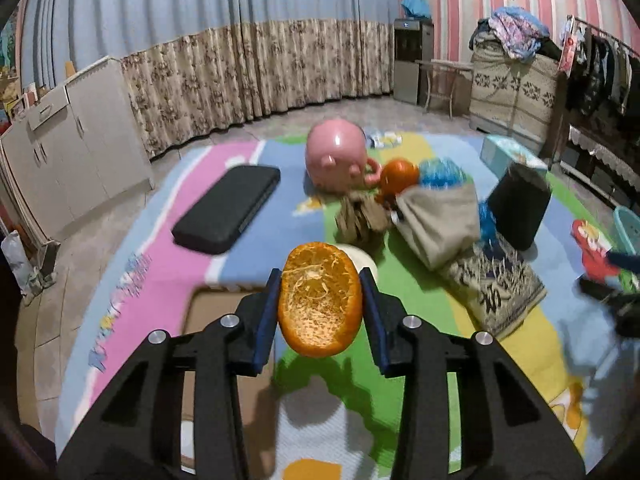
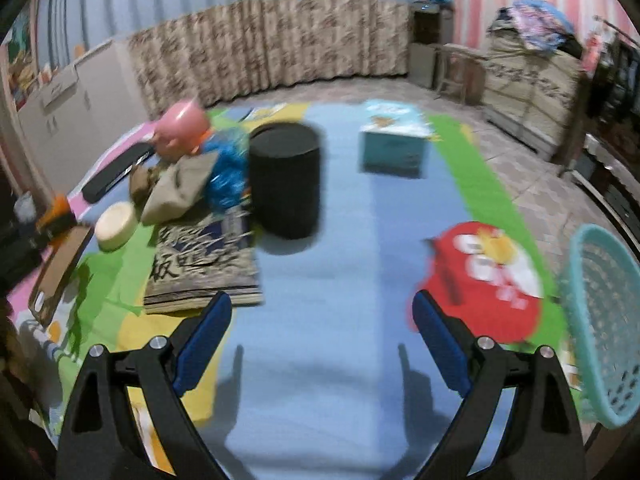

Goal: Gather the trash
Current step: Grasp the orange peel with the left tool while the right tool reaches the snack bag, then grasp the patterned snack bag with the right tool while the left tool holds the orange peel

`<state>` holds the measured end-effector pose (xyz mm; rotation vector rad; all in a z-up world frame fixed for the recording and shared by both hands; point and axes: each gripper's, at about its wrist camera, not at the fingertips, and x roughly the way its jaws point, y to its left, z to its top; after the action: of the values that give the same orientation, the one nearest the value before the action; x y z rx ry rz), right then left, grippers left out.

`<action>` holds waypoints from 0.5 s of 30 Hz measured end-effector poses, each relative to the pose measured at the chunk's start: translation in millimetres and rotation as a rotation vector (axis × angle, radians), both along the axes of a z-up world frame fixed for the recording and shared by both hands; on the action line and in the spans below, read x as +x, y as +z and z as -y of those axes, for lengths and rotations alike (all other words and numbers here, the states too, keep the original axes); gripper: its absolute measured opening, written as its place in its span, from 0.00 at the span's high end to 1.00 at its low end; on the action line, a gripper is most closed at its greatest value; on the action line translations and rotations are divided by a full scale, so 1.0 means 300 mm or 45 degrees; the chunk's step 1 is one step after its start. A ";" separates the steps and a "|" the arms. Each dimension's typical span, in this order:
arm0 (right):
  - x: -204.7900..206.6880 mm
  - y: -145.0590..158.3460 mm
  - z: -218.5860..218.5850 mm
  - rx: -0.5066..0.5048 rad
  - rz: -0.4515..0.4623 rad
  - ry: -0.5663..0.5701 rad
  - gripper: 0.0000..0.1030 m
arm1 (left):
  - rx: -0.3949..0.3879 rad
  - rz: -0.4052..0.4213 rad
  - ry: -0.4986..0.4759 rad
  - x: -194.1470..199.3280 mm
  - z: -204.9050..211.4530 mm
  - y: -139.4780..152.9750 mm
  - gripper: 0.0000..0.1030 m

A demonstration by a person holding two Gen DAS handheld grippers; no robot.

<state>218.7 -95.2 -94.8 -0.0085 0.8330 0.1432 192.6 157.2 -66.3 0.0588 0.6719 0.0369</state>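
My left gripper (image 1: 320,296) is shut on an orange peel (image 1: 319,300), a hollow half-shell held above the colourful play mat (image 1: 168,264). A black cylindrical bin stands on the mat in the right wrist view (image 2: 286,178) and at the right of the left wrist view (image 1: 520,204). My right gripper (image 2: 322,324) is open and empty above the blue strip of the mat (image 2: 344,280), in front of the bin. The left gripper with the peel shows faintly at the left edge of the right wrist view (image 2: 56,208).
A pink pig toy (image 1: 336,156), a beige bag with blue wrappers (image 1: 440,216), a patterned cushion (image 2: 200,264), a black flat case (image 1: 228,208), a round white tub (image 2: 116,226), a teal box (image 2: 394,144), a red plush (image 2: 488,280) and a teal basket (image 2: 600,320) lie around.
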 end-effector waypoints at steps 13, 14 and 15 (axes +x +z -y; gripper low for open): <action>0.100 -0.076 -0.178 -0.051 -0.102 0.119 0.41 | -0.021 0.020 0.008 0.006 -0.053 0.024 0.64; 0.094 -0.072 -0.185 -0.052 -0.094 0.139 0.48 | -0.029 0.017 0.008 0.005 -0.052 0.022 0.64; 0.086 -0.066 -0.192 -0.052 -0.087 0.162 0.64 | -0.036 0.017 0.006 0.001 -0.050 0.023 0.64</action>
<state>244.4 -37.8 -114.6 -0.0958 0.9037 0.2475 192.9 172.1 -59.5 0.0299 0.6587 0.0322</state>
